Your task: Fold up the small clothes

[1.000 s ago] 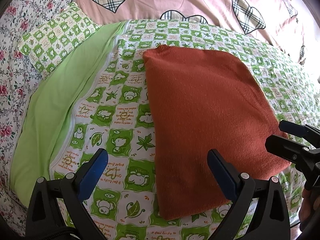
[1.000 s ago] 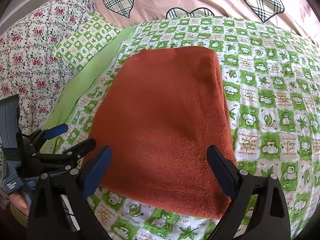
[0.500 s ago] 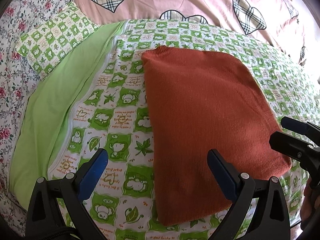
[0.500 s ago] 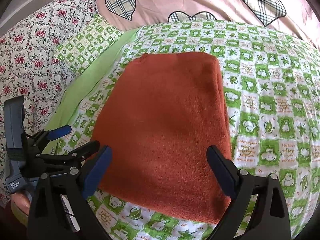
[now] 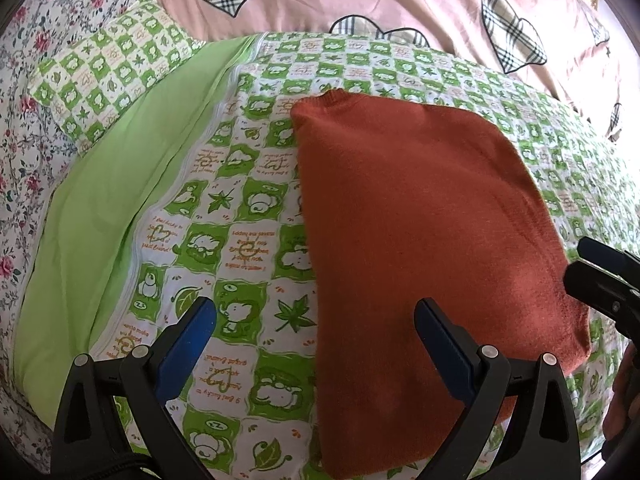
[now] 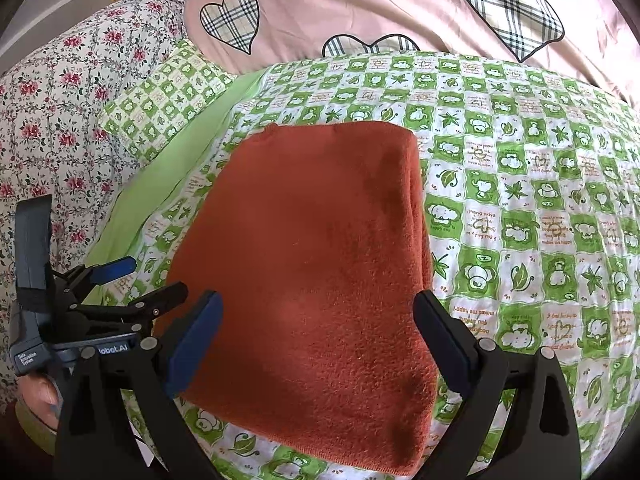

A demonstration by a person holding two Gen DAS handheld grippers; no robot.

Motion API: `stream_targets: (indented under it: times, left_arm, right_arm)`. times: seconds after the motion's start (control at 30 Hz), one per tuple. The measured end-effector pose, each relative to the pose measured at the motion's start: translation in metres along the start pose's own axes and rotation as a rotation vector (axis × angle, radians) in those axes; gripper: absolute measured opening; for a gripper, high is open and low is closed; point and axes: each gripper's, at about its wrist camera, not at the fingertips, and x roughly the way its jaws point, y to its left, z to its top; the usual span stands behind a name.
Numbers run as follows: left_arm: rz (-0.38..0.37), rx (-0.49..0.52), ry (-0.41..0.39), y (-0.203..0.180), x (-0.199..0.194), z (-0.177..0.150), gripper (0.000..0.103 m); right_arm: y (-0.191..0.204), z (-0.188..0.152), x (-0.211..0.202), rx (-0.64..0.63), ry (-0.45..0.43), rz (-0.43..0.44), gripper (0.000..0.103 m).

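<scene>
A rust-orange knitted garment (image 5: 420,240) lies folded into a flat rectangle on the green-and-white checked sheet (image 5: 232,240); it also shows in the right wrist view (image 6: 320,256). My left gripper (image 5: 316,344) is open and empty, above the garment's near left edge. My right gripper (image 6: 316,332) is open and empty, above the garment's near end. The right gripper also shows at the right edge of the left wrist view (image 5: 600,276). The left gripper also shows at the left of the right wrist view (image 6: 132,284).
A plain green strip of bedding (image 5: 108,208) runs along the left. A checked pillow (image 5: 108,76) and floral bedding (image 6: 52,120) lie at the far left. A pink quilt with plaid hearts (image 6: 400,4) lies at the back.
Both grippers have drawn back slightly toward me from the garment. The garment has not moved and both grippers have stayed open.
</scene>
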Motion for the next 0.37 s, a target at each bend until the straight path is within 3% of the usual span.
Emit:
stream_targets:
  times: [0.37]
  left_arm:
    - [0.04, -0.011, 0.0, 0.003, 0.005, 0.003, 0.099]
  right_arm:
    - [-0.007, 0.001, 0.011, -0.012, -0.005, -0.013, 0.096]
